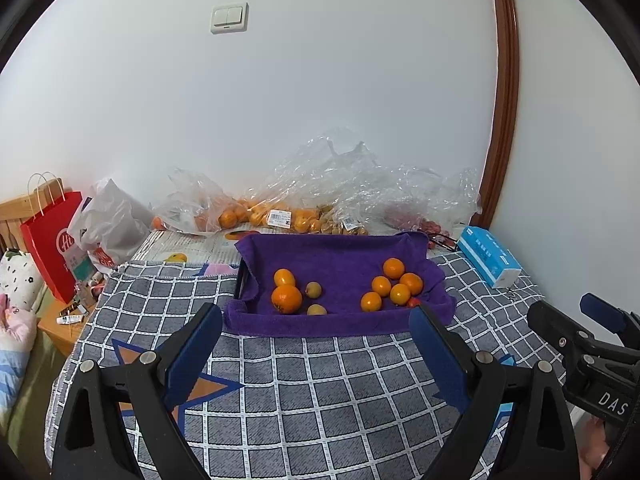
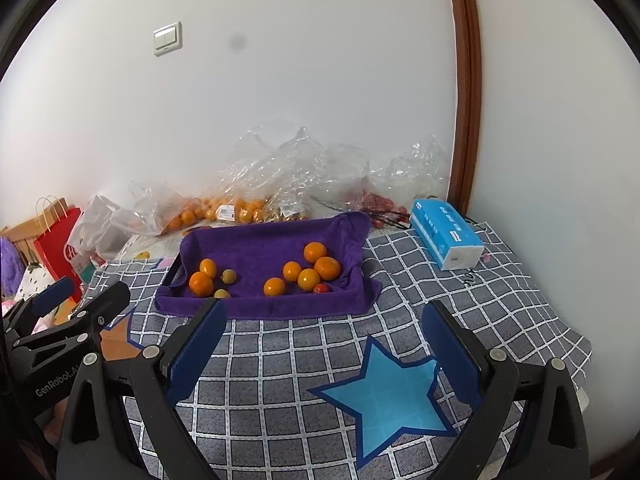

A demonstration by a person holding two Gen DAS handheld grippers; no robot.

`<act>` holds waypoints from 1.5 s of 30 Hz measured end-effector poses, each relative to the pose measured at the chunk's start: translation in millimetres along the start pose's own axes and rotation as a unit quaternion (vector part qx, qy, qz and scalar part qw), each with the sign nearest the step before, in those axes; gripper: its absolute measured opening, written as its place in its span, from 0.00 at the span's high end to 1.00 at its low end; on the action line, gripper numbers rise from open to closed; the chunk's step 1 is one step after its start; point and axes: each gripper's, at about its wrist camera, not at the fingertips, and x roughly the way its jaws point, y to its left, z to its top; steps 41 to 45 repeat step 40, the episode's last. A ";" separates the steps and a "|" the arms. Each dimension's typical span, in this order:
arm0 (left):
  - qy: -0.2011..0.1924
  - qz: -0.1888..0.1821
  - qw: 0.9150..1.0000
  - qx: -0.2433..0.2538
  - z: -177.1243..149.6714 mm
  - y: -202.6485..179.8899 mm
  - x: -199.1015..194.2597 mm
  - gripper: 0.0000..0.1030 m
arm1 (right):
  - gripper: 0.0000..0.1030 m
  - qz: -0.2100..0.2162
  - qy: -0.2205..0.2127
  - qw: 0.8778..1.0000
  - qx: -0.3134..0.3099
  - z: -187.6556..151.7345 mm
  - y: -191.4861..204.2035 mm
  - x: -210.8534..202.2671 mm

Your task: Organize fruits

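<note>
A tray lined with a purple towel (image 1: 340,248) (image 2: 256,240) sits on a checked cloth. Inside, at the left, lie two oranges (image 1: 286,299) (image 2: 201,283) and two small green-brown fruits (image 1: 313,289) (image 2: 229,276). At the right lie several small oranges (image 1: 394,284) (image 2: 316,266) and a small red fruit (image 1: 414,302) (image 2: 321,288). My left gripper (image 1: 318,346) is open and empty, just short of the tray's near edge. My right gripper (image 2: 324,344) is open and empty, above the cloth to the right of the left one.
Clear plastic bags (image 1: 304,208) (image 2: 248,204) with oranges and other fruit lie against the back wall. A blue tissue pack (image 1: 490,256) (image 2: 446,234) lies at the right. A red paper bag (image 1: 52,244) (image 2: 60,244) stands at the left edge.
</note>
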 end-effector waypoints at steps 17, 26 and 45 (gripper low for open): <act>-0.001 0.002 1.000 -0.002 -3.7 1.0 -2.7 0.08 | 0.06 0.000 -0.001 1.000 0.002 -1.7 3.1 -0.4; 0.001 -0.001 1.000 -0.005 -4.5 1.3 -3.6 0.08 | 0.06 -0.004 -0.003 1.000 -0.002 -0.6 5.5 -3.9; -0.004 0.001 1.000 -0.008 -2.8 4.7 -9.0 0.08 | 0.06 -0.007 -0.006 1.000 0.001 0.2 6.2 -6.9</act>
